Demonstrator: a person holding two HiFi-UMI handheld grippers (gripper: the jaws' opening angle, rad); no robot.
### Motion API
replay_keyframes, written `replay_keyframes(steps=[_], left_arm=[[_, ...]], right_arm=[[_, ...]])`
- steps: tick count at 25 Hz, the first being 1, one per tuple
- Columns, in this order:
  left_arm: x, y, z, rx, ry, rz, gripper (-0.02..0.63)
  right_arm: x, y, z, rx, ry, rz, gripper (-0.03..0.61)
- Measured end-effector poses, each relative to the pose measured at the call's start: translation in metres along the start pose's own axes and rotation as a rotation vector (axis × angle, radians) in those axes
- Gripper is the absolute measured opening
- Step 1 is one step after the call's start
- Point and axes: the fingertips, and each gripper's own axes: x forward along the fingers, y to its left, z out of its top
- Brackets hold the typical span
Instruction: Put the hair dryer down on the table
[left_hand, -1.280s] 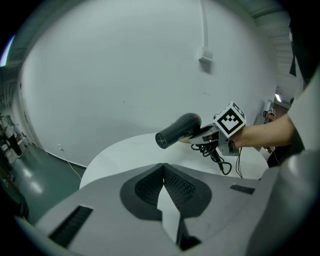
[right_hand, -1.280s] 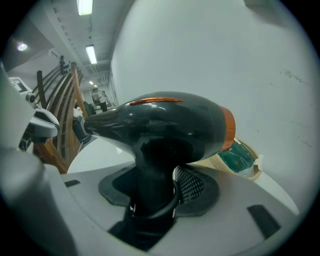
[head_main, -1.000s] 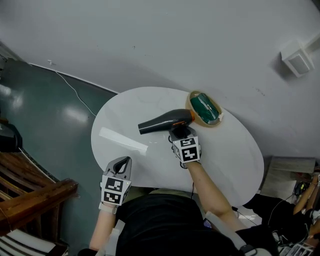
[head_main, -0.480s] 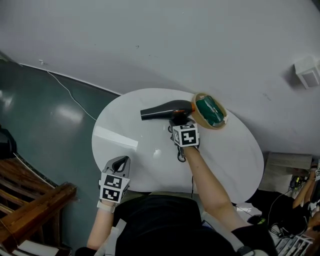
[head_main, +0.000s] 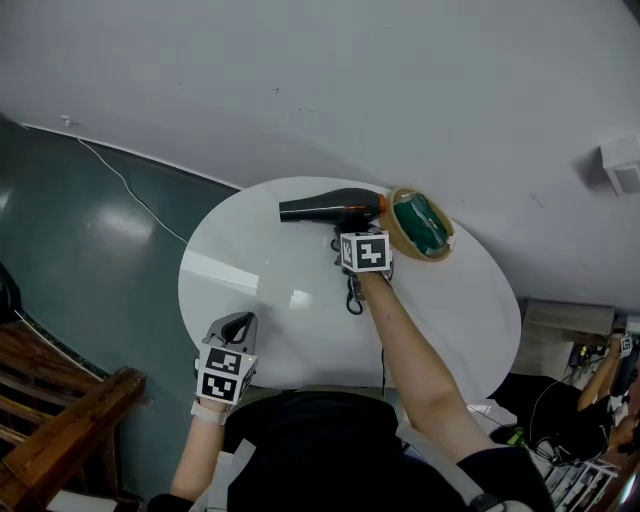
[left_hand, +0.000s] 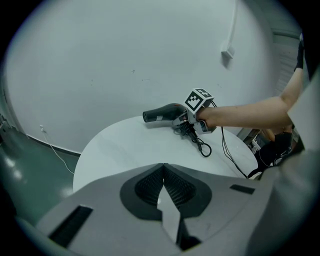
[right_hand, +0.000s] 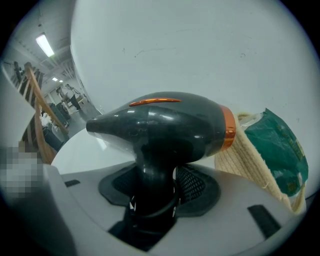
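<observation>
The black hair dryer (head_main: 330, 208) with an orange ring (right_hand: 228, 127) lies across the far part of the round white table (head_main: 250, 290), nozzle pointing left. My right gripper (head_main: 352, 232) is shut on its handle (right_hand: 152, 175), which fills the space between the pads in the right gripper view. Its black cord (head_main: 352, 295) trails in a loop on the table behind the gripper. My left gripper (head_main: 232, 330) hangs at the table's near left edge, shut with nothing in it; its closed jaws fill the bottom of the left gripper view, where the hair dryer (left_hand: 162, 114) shows far off.
A woven basket (head_main: 400, 238) holding a green packet (head_main: 420, 222) stands right beside the dryer's rear end, at the table's far right. A wooden chair (head_main: 60, 420) stands to the left on the dark floor. A white wall runs behind the table.
My right gripper has carried the hair dryer farther away across the table, toward the wall and beside the basket. The left gripper has stayed at the near edge.
</observation>
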Motion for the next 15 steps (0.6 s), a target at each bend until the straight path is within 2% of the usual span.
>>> replay_keyframes(steps=[7, 15], left_arm=[[0.004, 0.010, -0.011, -0.033, 0.024, -0.020, 0.009], [0.009, 0.008, -0.019, -0.052, 0.032, -0.042, 0.009]], right_arm=[[0.011, -0.003, 0.009, -0.001, 0.033, -0.036, 0.222], [0.016, -0.005, 0.012, 0.018, 0.058, -0.031, 0.228]])
